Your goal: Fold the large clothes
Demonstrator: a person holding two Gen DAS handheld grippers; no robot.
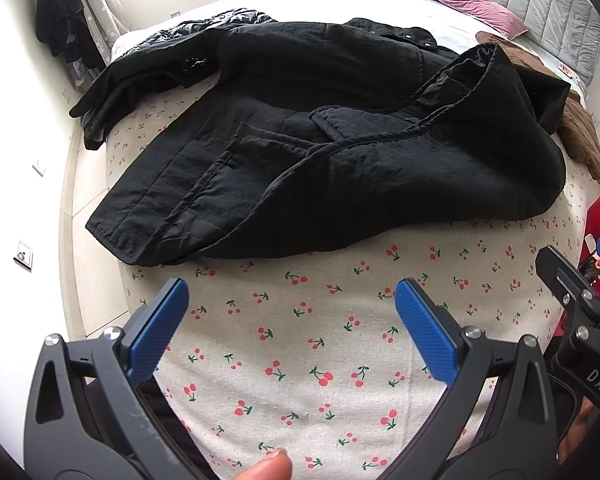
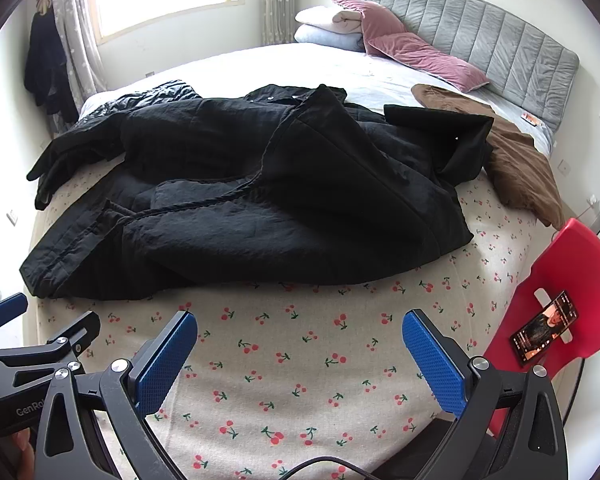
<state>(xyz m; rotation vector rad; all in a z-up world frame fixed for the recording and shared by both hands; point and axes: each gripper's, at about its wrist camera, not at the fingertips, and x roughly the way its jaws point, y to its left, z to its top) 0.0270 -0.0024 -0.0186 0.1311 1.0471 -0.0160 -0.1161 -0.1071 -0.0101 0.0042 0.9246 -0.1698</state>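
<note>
A large black quilted coat [image 1: 320,152] [image 2: 260,200] lies rumpled across the bed, one front panel flipped over the body and a sleeve trailing off toward the left edge. My left gripper [image 1: 292,292] hovers open above the cherry-print sheet [image 1: 300,340], short of the coat's near hem, with nothing between its blue pads. My right gripper [image 2: 300,324] is also open over the sheet [image 2: 300,360], just in front of the hem and holding nothing. Each gripper shows at the edge of the other's view.
A brown garment [image 2: 516,164] lies at the coat's right, near the grey headboard [image 2: 500,40] and pink pillows [image 2: 412,48]. A red chair [image 2: 560,300] holding a phone [image 2: 544,326] stands at the bed's right side. Dark clothes [image 2: 44,64] hang by the curtain.
</note>
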